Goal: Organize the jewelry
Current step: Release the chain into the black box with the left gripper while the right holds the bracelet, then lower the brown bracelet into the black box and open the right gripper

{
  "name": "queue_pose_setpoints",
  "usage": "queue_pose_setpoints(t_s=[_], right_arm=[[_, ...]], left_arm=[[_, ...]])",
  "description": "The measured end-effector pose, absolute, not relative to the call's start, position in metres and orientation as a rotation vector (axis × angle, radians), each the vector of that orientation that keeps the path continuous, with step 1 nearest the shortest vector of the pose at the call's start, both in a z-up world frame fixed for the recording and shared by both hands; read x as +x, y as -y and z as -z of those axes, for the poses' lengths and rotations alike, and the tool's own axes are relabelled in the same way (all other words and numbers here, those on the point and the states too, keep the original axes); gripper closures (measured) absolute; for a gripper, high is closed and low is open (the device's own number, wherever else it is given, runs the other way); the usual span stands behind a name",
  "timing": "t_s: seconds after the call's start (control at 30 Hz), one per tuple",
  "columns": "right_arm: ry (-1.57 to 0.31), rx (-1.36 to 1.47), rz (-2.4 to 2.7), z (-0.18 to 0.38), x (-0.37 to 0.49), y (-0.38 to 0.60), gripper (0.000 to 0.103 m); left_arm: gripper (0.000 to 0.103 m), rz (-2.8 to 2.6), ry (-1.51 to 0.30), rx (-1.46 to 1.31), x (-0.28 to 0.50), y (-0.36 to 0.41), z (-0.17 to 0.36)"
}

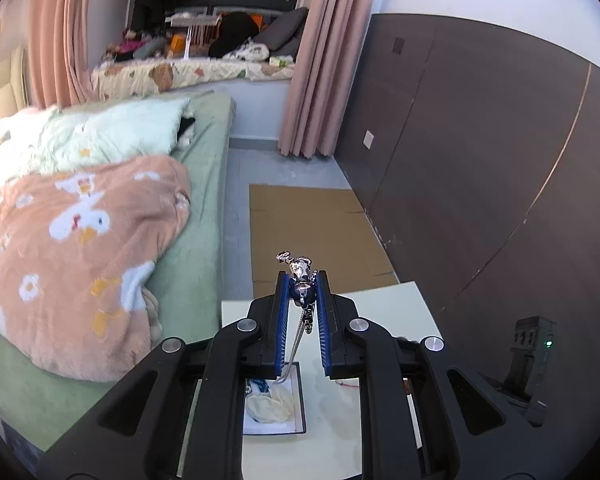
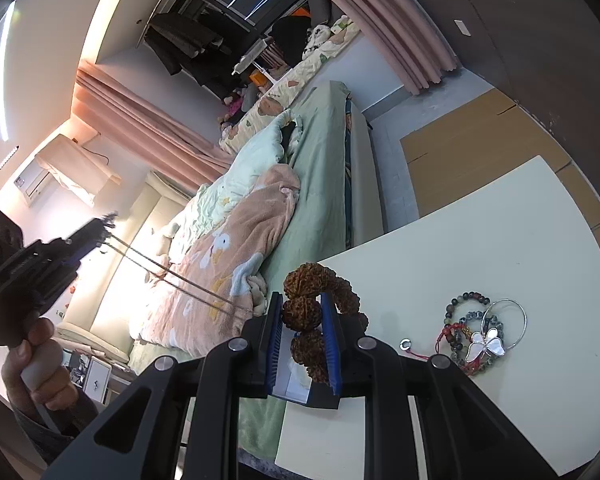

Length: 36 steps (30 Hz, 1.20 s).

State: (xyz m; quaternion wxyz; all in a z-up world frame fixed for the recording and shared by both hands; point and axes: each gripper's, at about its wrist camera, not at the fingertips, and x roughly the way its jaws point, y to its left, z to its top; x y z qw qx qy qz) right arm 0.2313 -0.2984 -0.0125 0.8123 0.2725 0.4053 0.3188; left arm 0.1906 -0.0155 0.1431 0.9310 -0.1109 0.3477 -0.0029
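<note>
My left gripper (image 1: 302, 280) is shut on a silver pendant necklace (image 1: 300, 270), held high above the white table (image 1: 396, 300). Its chain (image 1: 296, 344) hangs down into an open jewelry box (image 1: 274, 404) holding pale items. In the right wrist view the left gripper (image 2: 104, 224) is raised at left with the chain (image 2: 180, 280) stretched down from it. My right gripper (image 2: 300, 312) is shut on a brown rudraksha bead bracelet (image 2: 308, 312) above the table's near edge and the box (image 2: 296, 390). A pile of bead bracelets, a silver bangle and a white butterfly pendant (image 2: 486, 344) lies on the table (image 2: 500, 240).
A bed with peach and mint blankets (image 1: 80, 220) lies left of the table. Flat cardboard (image 1: 312, 232) covers the floor beyond it. A dark panelled wall (image 1: 480, 160) stands right. A small silver ring (image 2: 405, 345) lies near the pile.
</note>
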Motion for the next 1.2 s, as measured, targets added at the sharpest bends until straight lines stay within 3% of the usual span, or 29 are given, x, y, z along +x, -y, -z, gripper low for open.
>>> queue_pose_setpoints(t_s=[0.27, 0.33, 0.4, 0.6, 0.73, 1.07, 1.13, 1.17, 1.2], right_arm=[[-0.847, 0.577, -0.695, 0.006, 0.228, 0.292, 0.084], [-0.841, 0.579, -0.704, 0.004, 0.227, 0.288, 0.084], [-0.839, 0.578, -0.711, 0.004, 0.226, 0.284, 0.084], [-0.859, 0.573, -0.734, 0.008, 0.226, 0.260, 0.084], [-0.894, 0.544, -0.753, 0.015, 0.225, 0.233, 0.084], [-0.946, 0.453, -0.755, 0.031, 0.225, 0.179, 0.081], [-0.970, 0.453, -0.795, 0.035, 0.225, 0.169, 0.064], [-0.973, 0.453, -0.805, 0.036, 0.224, 0.166, 0.042], [-0.962, 0.449, -0.798, 0.036, 0.222, 0.166, 0.038]], left_arm=[[0.089, 0.055, -0.838, -0.323, 0.208, 0.012, -0.060], [0.075, 0.072, -0.861, -0.349, 0.210, 0.012, -0.041], [0.043, 0.063, -0.853, -0.368, 0.207, 0.010, -0.028], [0.039, 0.017, -0.856, -0.436, 0.193, -0.021, 0.014], [0.024, -0.014, -0.844, -0.428, 0.188, -0.043, 0.016], [0.008, -0.077, -0.827, -0.470, 0.173, -0.088, 0.024], [0.007, -0.073, -0.826, -0.476, 0.170, -0.092, 0.025], [0.007, -0.067, -0.828, -0.477, 0.170, -0.092, 0.026], [0.007, -0.062, -0.828, -0.478, 0.170, -0.093, 0.027]])
